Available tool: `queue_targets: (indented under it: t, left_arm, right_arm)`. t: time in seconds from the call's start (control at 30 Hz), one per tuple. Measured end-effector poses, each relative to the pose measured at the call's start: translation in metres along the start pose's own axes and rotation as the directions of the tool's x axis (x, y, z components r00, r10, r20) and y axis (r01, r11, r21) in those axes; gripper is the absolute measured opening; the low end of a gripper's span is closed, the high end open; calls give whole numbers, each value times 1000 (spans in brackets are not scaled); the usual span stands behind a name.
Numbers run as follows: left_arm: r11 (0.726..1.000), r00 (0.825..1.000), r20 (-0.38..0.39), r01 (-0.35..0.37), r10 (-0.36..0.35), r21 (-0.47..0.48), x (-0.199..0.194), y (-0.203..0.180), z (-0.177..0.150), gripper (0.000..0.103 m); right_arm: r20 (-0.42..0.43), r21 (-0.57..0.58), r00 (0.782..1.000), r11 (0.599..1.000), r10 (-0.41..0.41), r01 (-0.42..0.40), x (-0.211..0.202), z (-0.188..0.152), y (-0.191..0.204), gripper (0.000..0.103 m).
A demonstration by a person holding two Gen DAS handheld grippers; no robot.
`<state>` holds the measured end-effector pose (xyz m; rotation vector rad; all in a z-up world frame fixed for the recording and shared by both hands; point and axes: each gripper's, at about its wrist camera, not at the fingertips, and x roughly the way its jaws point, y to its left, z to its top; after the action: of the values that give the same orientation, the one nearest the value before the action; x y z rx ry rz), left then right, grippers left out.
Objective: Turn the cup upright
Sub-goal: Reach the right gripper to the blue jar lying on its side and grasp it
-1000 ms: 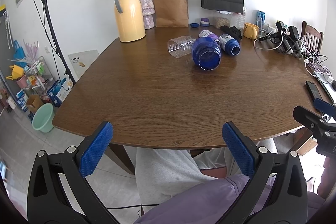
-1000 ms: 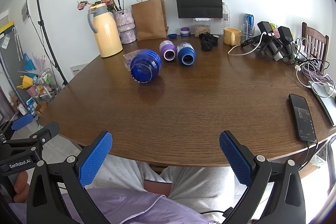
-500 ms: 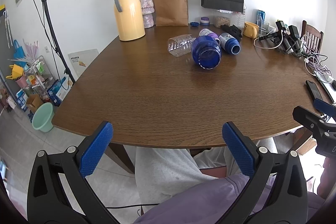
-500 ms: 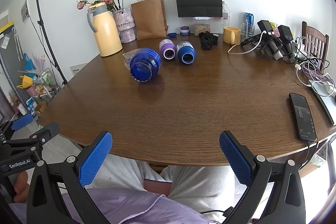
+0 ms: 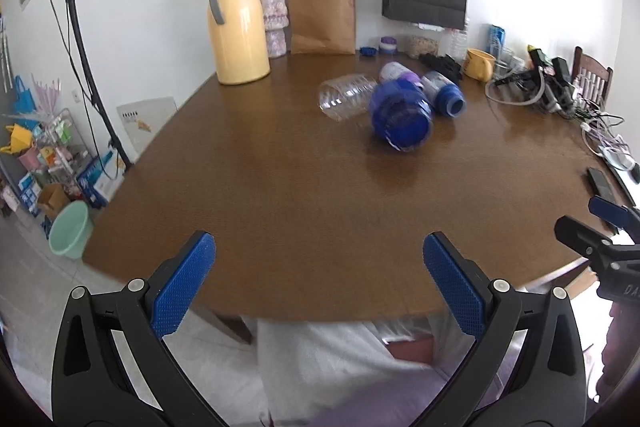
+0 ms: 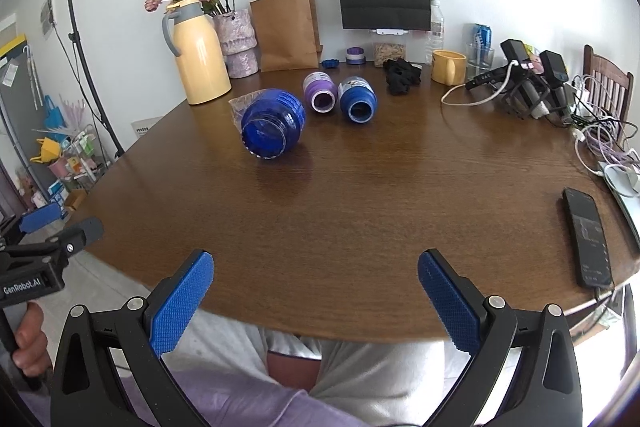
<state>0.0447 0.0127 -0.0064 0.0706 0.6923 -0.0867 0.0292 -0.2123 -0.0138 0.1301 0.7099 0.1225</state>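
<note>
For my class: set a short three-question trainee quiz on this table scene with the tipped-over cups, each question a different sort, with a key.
1. True or false: the large blue cup stands upright.
2. How many cups lie on their sides on the table?
3. Which holds something? A left tool B right tool C neither

Key: 1 false. 2 four: large blue, clear cup, purple cup, small blue cup. 3 C, both open.

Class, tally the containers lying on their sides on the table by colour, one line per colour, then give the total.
Large dark blue cup: 1
Small blue bottle: 1
Purple bottle: 1
Clear cup: 1
Total lying on their sides: 4
</note>
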Motion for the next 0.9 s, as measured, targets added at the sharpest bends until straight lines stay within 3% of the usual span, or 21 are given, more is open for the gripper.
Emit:
queue_targets:
  t: [0.17, 0.27, 0.43, 0.57, 0.73, 0.77, 0.83, 0.9]
  left_arm:
    - [1000, 1000, 23, -3, 2, 29, 33, 11, 25, 103]
    - [999, 1000, 27, -7, 6, 36, 58, 18, 40, 103]
    - [999, 999, 20, 32, -32, 31, 93, 33, 63, 103]
    - [1000, 1000, 0, 24, -24, 2, 118, 44, 78, 103]
    - [998, 999, -38, 28, -30, -49, 141, 53, 84, 103]
    - [998, 998, -44, 32, -35, -50, 144, 52, 84, 103]
    - [999, 998, -54, 41, -43, -36, 150, 49, 84, 103]
    - [999, 997, -56, 50, -51, -17, 154, 46, 84, 103]
  right_arm:
    - [-44, 10, 994, 995, 96, -96, 51, 32, 9, 103]
    - [-84, 0, 991, 994, 108, -108, 86, 48, 20, 103]
    - [-61, -17, 991, 993, 119, -120, 133, 80, 36, 103]
    - [-110, 46, 984, 990, 137, -133, 168, 100, 40, 103]
    - [-82, 93, 991, 990, 109, -101, 189, 108, 44, 103]
    - [-80, 100, 991, 990, 104, -95, 192, 108, 45, 100]
    - [-103, 114, 990, 990, 95, -84, 199, 107, 44, 76]
    - [-110, 118, 986, 987, 126, -113, 201, 107, 42, 68]
